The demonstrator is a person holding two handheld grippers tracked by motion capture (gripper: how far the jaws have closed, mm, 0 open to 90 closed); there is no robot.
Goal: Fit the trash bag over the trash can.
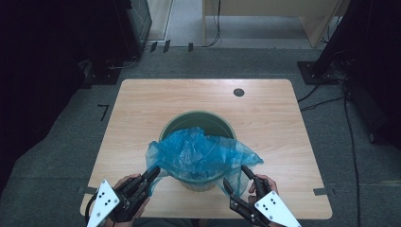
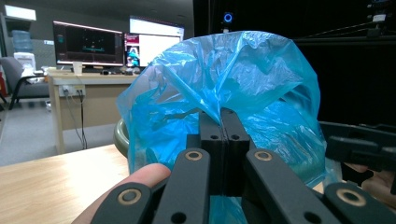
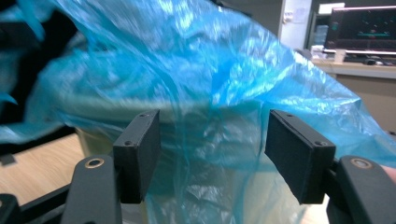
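Left gripper [image 2: 223, 122] has the blue bag [image 1: 198, 153] pinched tight at the bin's [image 1: 197, 124] near rim, probably to line it; right gripper [image 3: 212, 154] gapes wide, holding nothing.

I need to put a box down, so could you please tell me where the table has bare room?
The table is bare left of the bin, right of it, and behind it up to the dark hole. The near edge is crowded: the blue bag and both hand-held grippers, left and right.
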